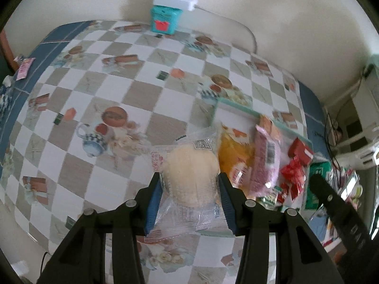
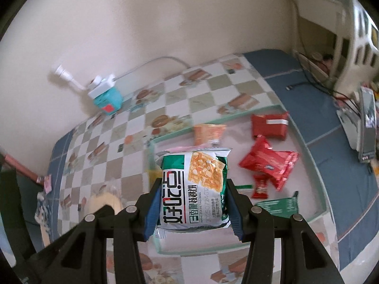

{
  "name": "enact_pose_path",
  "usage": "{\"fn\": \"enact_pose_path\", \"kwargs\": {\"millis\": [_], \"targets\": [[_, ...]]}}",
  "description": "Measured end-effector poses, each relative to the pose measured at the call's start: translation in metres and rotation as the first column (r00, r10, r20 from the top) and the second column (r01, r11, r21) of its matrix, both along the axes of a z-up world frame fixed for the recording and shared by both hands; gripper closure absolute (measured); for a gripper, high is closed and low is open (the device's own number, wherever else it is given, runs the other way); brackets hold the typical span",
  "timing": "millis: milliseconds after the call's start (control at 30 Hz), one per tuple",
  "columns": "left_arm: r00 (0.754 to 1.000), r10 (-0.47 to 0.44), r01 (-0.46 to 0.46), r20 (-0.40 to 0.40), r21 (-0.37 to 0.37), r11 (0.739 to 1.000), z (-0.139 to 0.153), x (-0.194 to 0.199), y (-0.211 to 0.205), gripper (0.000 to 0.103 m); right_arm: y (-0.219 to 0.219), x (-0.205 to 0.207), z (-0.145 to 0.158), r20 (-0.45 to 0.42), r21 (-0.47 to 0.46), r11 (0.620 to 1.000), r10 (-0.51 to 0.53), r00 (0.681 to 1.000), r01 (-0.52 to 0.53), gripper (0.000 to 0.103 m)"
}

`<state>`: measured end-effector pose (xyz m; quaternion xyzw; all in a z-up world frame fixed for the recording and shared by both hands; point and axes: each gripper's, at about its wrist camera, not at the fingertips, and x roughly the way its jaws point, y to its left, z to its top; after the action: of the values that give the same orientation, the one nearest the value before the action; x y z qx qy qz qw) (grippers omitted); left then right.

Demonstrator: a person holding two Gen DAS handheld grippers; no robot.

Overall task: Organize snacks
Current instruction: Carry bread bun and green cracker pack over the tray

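- The left tool [image 1: 189, 182] has its jaws part closed on a bun [image 1: 191, 177], a pale round one in a clear wrapper; the blue pads press the wrapper on both sides.
- The bun fills the gap between the fingers, and the wrapper's sealed ends stick out ahead of the tips and back toward the camera.
- Just right of the left tool sits a shallow tray [image 1: 236, 105] with a pale green rim, resting on the checked surface [image 1: 142, 82].
- In the tray, nearest the left tool's right finger, lies a yellow pack [image 1: 233, 151]; beyond it to the right is a pink pack [image 1: 265, 165], then red packs [image 1: 293, 172].
- The right tool [image 2: 193, 187] has its jaws part closed on a green pack [image 2: 196, 187], green and white with a picture of biscuits; both pads touch its sides.
- The green pack stands between the fingers, its top edge ahead of the tips.
- The tray [image 2: 315, 165] lies under and ahead of the right tool; red packs [image 2: 270, 163] lie to its right, and an orange pack [image 2: 208, 133] lies straight ahead, beyond the green pack.
- A flat green wrapper [image 2: 277, 204] lies just right of the right tool's right finger.
- Far ahead of both tools, by the wall, stands a teal box [image 1: 164, 20].
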<state>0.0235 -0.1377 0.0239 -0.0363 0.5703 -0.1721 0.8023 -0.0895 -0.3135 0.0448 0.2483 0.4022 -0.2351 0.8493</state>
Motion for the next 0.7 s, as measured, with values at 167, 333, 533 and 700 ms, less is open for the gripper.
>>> {"fn": "enact_pose_path", "kwargs": {"millis": [167, 333, 533, 700], "targets": [[0.998, -0.066, 0.067, -0.024, 0.009, 0.998, -0.007, -0.013, -0.026, 0.054, -0.028, -0.018, -0.003, -0.005, 0.016, 0.998, -0.068, 0.998, 0.068, 0.050], [0.992, -0.118, 0.119, -0.054, 0.026, 0.992, -0.017, -0.025, -0.049, 0.054, -0.047, -0.032, -0.006, -0.009, 0.028, 0.994, -0.107, 0.994, 0.107, 0.050], [0.985, -0.163, 0.167, -0.065, 0.073, 0.983, -0.025, -0.037, -0.068, 0.054, -0.058, -0.039, -0.014, -0.027, 0.044, 0.991, -0.127, 0.992, 0.128, 0.050], [0.980, -0.184, 0.191, -0.081, 0.095, 0.977, -0.033, -0.041, -0.076, 0.054, -0.061, -0.037, -0.025, -0.051, 0.069, 0.990, -0.118, 0.992, 0.121, 0.050]]}}
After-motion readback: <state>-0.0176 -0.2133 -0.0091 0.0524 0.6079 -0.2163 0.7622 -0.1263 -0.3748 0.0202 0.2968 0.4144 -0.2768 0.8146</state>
